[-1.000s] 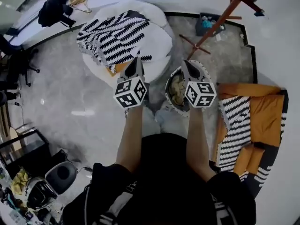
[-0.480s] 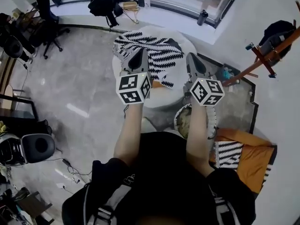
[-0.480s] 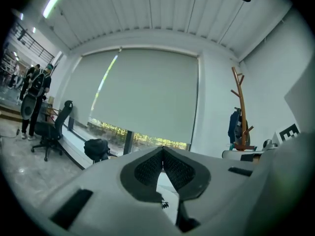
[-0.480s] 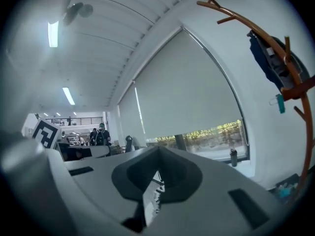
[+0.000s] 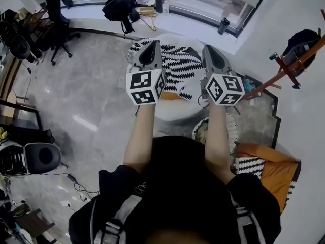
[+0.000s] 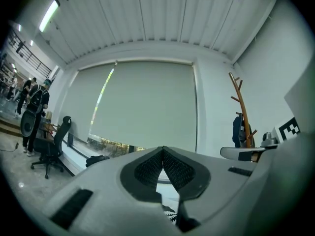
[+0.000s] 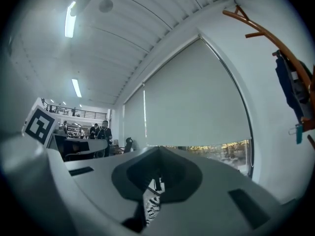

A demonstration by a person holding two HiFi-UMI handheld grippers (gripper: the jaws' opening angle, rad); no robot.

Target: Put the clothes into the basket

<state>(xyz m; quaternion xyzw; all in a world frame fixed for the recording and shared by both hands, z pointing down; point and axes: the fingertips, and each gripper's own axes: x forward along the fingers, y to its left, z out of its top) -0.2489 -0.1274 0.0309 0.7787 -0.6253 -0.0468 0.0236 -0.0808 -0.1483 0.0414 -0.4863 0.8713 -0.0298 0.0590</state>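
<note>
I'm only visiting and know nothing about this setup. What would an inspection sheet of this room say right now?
Surface: grey polished floor; round white table.
Job's things: black-and-white patterned garment on the table; basket on the floor beside it, partly under the right arm; orange and striped clothes on the floor.
Clutter: black bag and bottle by the window; office chair; coat rack.
Grippers: left tongs and right tongs both shut, held up level, nothing in them.
Cables: thin cables on the floor, lower left.
Surroundings: big window with blind down; people standing far off.
</note>
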